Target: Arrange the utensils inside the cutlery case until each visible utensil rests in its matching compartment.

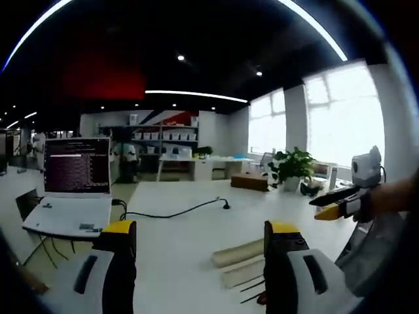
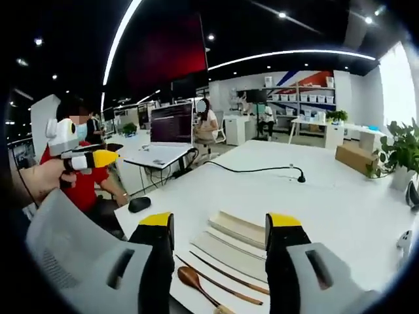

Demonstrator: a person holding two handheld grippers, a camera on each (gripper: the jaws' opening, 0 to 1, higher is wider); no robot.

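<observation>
In the left gripper view, the left gripper (image 1: 200,261) rises from the bottom of the frame with its jaws spread wide and nothing between them. Just past its right jaw, low and right of centre, the cutlery case (image 1: 237,253) lies on the white table (image 1: 177,235). A laptop (image 1: 72,186) stands at the left, a black cable (image 1: 177,211) runs across the middle, and a potted plant (image 1: 292,167) sits at the right. The right gripper (image 1: 334,203) comes in from the right edge, its jaws close together.

In the right gripper view, the right gripper (image 2: 219,261) is released, jaws apart and empty. Between them at lower centre lies the case (image 2: 237,242), with a wooden spoon (image 2: 193,280) and chopsticks (image 2: 226,275) beside it on the table (image 2: 308,203). The left gripper (image 2: 82,159) shows at the left edge.
</observation>
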